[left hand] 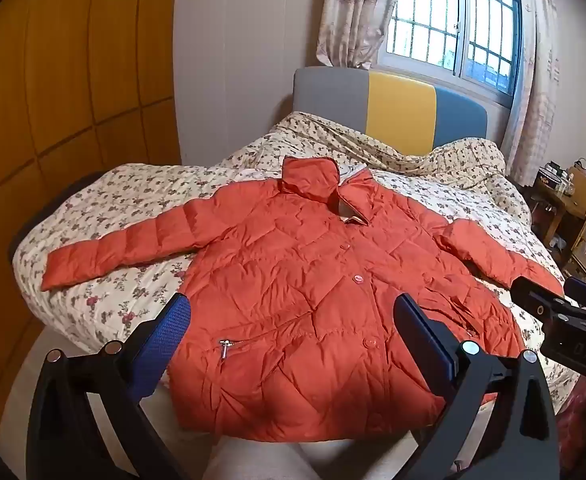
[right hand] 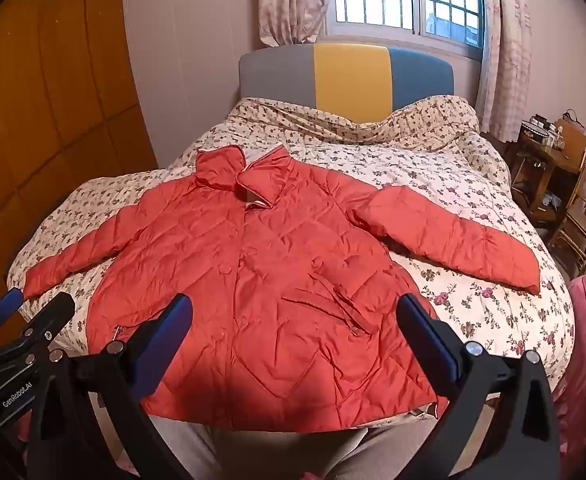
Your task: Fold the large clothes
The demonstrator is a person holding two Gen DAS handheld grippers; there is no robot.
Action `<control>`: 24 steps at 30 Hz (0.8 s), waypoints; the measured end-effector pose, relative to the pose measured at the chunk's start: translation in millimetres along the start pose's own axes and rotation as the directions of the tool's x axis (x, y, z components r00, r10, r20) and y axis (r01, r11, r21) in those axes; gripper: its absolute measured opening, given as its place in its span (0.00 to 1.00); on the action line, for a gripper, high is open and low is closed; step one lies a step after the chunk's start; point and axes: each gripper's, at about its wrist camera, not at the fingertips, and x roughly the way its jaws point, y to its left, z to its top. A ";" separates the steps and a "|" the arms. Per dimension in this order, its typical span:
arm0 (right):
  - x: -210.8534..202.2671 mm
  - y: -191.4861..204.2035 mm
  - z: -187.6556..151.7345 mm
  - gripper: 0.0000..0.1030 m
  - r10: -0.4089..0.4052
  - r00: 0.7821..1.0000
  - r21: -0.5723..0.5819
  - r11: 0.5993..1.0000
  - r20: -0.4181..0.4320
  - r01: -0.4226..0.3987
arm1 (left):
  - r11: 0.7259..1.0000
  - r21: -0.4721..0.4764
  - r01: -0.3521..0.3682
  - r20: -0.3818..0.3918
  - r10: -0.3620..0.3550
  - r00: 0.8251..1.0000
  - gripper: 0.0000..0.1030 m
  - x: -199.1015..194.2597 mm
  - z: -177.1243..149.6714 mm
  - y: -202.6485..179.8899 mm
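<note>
While one jacket (left hand: 313, 280) lies flat, left gripper (left hand: 293, 320) and right gripper (right hand: 295, 318) gape apart.

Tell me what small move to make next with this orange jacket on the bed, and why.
Probably reach the left gripper to the outstretched left sleeve and grasp its cuff. The jacket lies flat, buttoned, both sleeves spread on the floral quilt, and both grippers hover open and empty, so folding a sleeve inward seems the natural first step.
</note>
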 end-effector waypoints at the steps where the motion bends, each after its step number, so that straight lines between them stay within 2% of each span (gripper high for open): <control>1: -0.3 -0.3 0.0 0.98 0.000 1.000 0.000 1.000 0.001 0.000 | 1.000 0.000 0.000 0.000 0.000 1.000 0.97 0.0 0.2 0.1; 13: 0.3 -6.8 -9.7 0.98 -0.006 1.000 0.009 1.000 -0.005 0.006 | 1.000 0.002 0.002 0.005 -0.002 1.000 0.97 4.8 -4.5 -3.8; 24: 6.0 -7.5 -3.5 0.98 -0.011 1.000 0.011 1.000 -0.024 0.012 | 1.000 0.008 0.006 0.004 -0.006 1.000 0.97 1.5 -3.7 -5.0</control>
